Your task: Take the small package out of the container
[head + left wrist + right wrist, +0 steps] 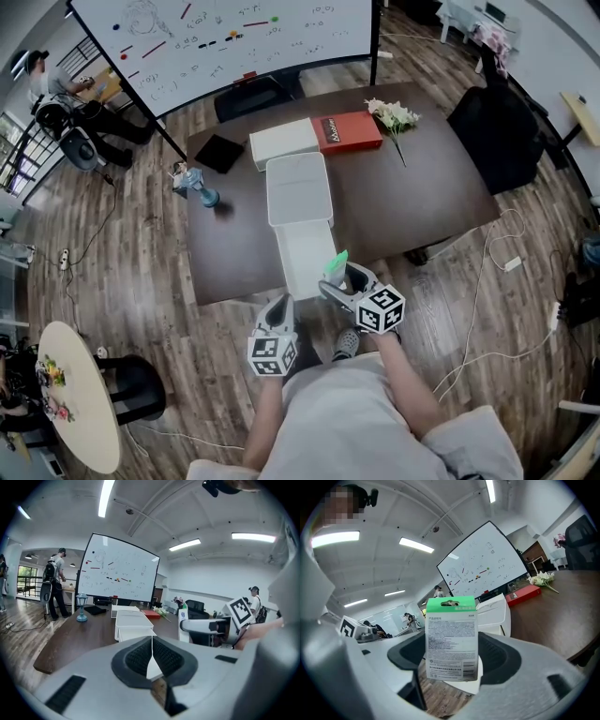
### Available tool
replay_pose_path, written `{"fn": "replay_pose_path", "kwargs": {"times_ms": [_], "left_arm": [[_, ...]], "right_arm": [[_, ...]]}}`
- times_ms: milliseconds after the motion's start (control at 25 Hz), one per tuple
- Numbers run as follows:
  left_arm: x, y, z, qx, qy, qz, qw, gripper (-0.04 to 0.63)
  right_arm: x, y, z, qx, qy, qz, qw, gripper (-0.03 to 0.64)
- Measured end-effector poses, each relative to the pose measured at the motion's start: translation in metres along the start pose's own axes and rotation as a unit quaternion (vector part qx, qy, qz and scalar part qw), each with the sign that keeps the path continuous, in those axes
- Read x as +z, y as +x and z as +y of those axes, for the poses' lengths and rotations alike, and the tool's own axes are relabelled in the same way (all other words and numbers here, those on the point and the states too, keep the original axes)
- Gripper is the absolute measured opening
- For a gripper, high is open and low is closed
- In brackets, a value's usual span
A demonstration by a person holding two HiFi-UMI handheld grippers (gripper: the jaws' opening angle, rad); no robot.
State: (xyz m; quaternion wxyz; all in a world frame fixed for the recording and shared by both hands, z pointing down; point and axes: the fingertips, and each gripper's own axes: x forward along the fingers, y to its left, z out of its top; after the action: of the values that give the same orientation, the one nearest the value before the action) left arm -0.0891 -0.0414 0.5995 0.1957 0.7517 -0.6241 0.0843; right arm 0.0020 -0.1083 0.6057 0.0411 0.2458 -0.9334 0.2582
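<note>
The small package (451,639), green-topped, is held upright and clamped in the right gripper (337,281), just over the near end of the white container (302,248) on the table (431,202). The left gripper (151,660) is seen pressed fully closed beside that near end.
</note>
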Motion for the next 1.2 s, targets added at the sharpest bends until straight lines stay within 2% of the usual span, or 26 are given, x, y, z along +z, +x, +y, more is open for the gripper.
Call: {"fn": "replay_pose_path", "kwargs": {"times_ms": [640,1200], "left_arm": [[-0.005,-0.010,0.007,0.004,-0.002,0.000,1.0000,0.006],[-0.010,-0.006,0.002,0.002,-0.003,0.006,1.0000,0.008]], "right_arm": [[0.000,0.008,0.018,0.010,-0.033,0.001,0.999,0.348],[0.001,0.002,0.011,0.001,-0.015,-0.013,1.000,0.348]]}}
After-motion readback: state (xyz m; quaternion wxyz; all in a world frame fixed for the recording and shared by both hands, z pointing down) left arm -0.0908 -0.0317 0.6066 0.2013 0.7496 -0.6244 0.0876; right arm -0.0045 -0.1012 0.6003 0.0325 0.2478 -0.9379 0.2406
